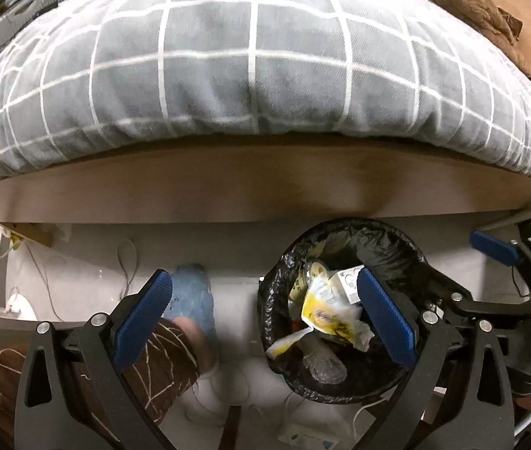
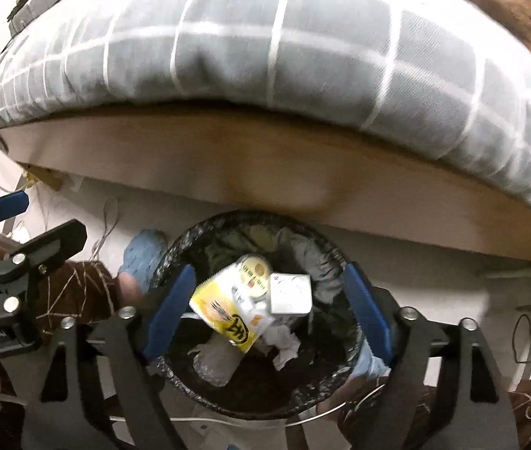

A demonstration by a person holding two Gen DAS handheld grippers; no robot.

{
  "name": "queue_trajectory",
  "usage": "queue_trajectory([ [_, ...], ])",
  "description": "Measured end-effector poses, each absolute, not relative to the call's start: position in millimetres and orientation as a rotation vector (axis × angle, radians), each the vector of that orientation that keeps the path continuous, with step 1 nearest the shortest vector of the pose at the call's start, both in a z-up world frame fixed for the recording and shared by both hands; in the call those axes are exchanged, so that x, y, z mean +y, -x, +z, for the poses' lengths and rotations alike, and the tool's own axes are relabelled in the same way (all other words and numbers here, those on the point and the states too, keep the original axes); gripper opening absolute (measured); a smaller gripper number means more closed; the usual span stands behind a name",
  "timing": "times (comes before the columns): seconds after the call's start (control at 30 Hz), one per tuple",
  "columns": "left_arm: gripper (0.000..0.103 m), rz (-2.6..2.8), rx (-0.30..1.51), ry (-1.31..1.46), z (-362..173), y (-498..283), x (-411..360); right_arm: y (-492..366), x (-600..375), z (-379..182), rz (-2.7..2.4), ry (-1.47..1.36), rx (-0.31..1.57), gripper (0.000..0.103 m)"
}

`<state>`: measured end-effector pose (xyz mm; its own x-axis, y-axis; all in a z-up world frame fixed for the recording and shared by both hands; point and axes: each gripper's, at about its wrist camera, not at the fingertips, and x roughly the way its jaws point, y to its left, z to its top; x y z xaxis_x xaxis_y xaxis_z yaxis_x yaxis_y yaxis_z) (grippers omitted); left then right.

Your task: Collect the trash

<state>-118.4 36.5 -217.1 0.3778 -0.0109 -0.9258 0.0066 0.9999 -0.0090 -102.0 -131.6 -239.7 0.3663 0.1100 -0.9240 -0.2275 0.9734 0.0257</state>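
Note:
A round bin with a black bag liner stands on the white floor in front of the bed. In it lie a yellow wrapper, a can, clear plastic and crumpled paper. My right gripper hangs open right over the bin. A small white box sits on the heap between its fingers, clear of both pads, beside the yellow wrapper. My left gripper is open and holds nothing, and its right finger overlaps the bin's mouth. One blue pad of the right gripper shows at the right edge.
A grey checked duvet bulges over the wooden bed frame just behind the bin. A person's brown trouser leg and blue slipper stand left of the bin. Thin cables trail over the floor.

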Motion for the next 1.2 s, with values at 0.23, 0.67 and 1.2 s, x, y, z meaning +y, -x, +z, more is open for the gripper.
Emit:
queue_trajectory([
  [0.23, 0.097, -0.013, 1.095, 0.016, -181.0, 118.7, 30.8, 102.8, -153.8, -191.9, 0.135, 0.090, 1.047, 0.095],
  [0.67, 0.097, -0.037, 0.889, 0.026, -91.5, 131.1, 9.2, 125.3, -194.6, -82.1, 0.031, 0.042, 0.786, 0.095],
  [1.2, 0.097, -0.080, 0.819, 0.015, -53.4, 159.7, -11.9, 155.9, -214.5, -50.7, -0.020, 0.011, 0.711, 0.095],
])
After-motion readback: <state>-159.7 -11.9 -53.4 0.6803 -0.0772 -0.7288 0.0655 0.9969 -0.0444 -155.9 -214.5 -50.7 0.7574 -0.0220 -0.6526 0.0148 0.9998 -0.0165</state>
